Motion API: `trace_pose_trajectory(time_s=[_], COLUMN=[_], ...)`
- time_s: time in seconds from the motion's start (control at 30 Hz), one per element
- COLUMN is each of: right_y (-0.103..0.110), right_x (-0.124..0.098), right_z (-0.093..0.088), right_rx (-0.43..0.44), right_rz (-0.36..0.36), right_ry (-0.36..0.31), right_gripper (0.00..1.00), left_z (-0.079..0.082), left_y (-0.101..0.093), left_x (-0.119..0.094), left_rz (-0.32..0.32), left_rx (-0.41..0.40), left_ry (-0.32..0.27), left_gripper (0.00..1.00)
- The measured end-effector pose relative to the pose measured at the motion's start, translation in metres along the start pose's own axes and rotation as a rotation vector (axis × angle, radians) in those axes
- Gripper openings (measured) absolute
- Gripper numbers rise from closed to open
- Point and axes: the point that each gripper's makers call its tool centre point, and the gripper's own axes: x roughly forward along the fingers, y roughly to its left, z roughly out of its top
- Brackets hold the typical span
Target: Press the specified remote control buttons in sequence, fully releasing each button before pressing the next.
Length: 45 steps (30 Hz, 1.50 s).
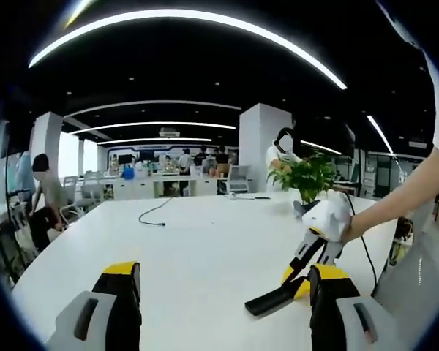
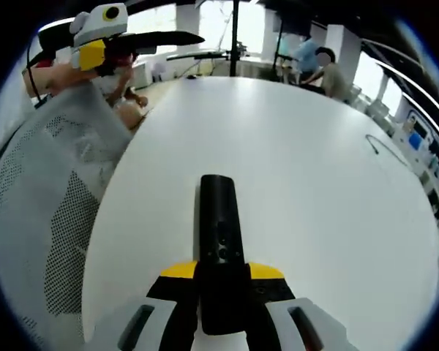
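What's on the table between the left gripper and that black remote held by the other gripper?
Nothing: in the left gripper view only bare white table lies between the left gripper and the black remote clamped in the right gripper.

In the left gripper view, the left gripper (image 1: 221, 296) rises from the bottom with its two yellow-tipped black jaws standing well apart and nothing between them. To its right, the right gripper (image 1: 278, 296) slopes down toward the table, its jaws closed on a dark remote control (image 1: 267, 301); the person's right hand (image 1: 349, 232) grips its white body, the bare forearm reaching in from the right edge. In the right gripper view, the right gripper (image 2: 221, 274) clamps the remote control (image 2: 218, 234) between its jaws. At upper left there, the left gripper (image 2: 154, 40) appears held aloft, its hand hard to make out.
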Motion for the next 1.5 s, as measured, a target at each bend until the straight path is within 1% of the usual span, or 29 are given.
trace_pose_trajectory(time_s=[0.73, 1.03, 1.3, 1.5], right_y=[-0.057, -0.073, -0.088, -0.099], right_x=[-0.005, -0.003, -0.002, 0.000], right_z=[-0.002, -0.005, -0.006, -0.007], right_rx=[-0.018, -0.037, -0.031, -0.019], right_rz=[0.015, 0.026, 0.024, 0.017], right_ry=[0.020, 0.042, 0.035, 0.025], right_gripper=[0.20, 0.20, 0.20, 0.21], left_z=[-0.007, -0.010, -0.013, -0.016], left_y=[0.004, 0.004, 0.008, 0.006], left_x=[0.004, 0.006, 0.006, 0.008], left_rz=[0.009, 0.008, 0.022, 0.014], left_rx=[-0.017, -0.016, -0.024, -0.017], left_ry=[0.031, 0.046, 0.057, 0.075], left_gripper=[1.00, 1.00, 0.99, 0.99])
